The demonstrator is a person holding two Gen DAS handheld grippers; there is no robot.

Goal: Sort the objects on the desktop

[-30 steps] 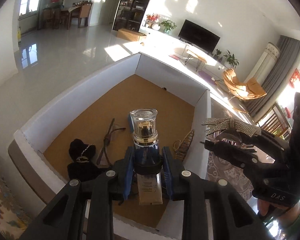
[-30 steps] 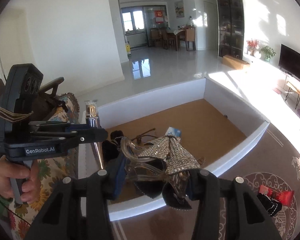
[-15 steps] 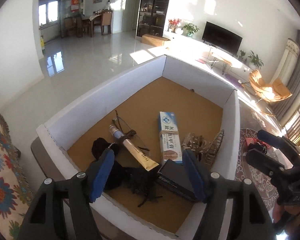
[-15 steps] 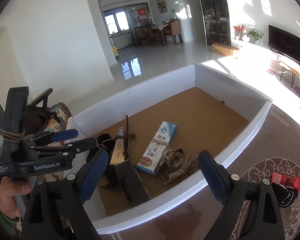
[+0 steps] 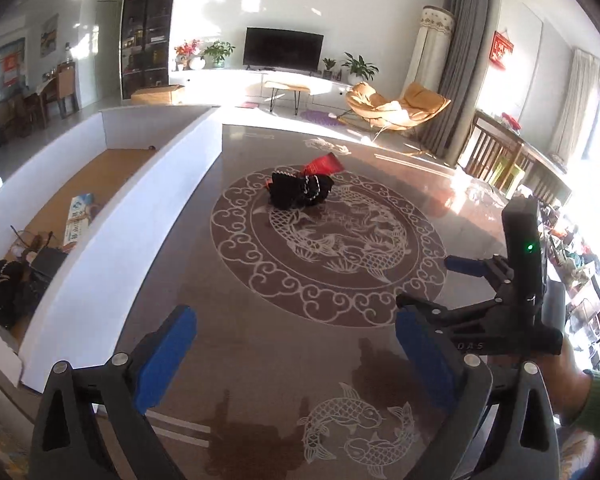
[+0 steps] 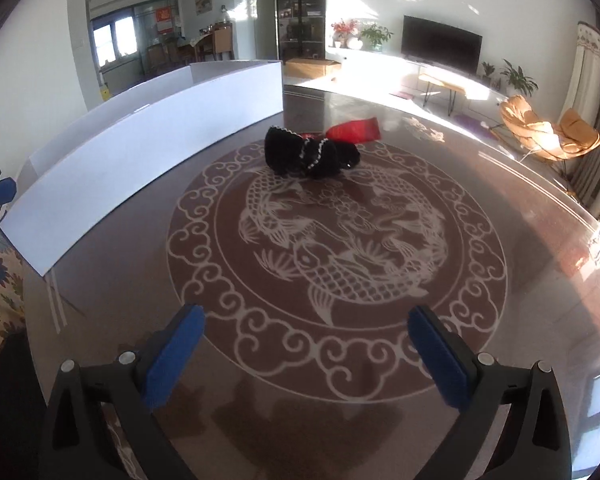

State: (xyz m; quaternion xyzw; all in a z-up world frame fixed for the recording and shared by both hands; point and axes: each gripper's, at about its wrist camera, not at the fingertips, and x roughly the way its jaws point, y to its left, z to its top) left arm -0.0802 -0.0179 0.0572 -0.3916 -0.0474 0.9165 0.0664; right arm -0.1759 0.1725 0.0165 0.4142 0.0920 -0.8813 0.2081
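Both tongs, left gripper [image 5: 296, 354] and right gripper [image 6: 306, 354], just spread wide, empty; open tabletop [image 6: 480, 208] seen beside white box wall [image 6: 160, 140]; "DAS" read on right gripper.

The left gripper [image 5: 296, 354] was held angled downward, its blue pads [image 5: 166, 356] spread wide — the jaws had just been opening, with nothing between them. The right gripper [image 6: 306, 356] was likewise tilted down, jaws just opened and empty — gripped from behind by a hand [image 5: 572, 380].
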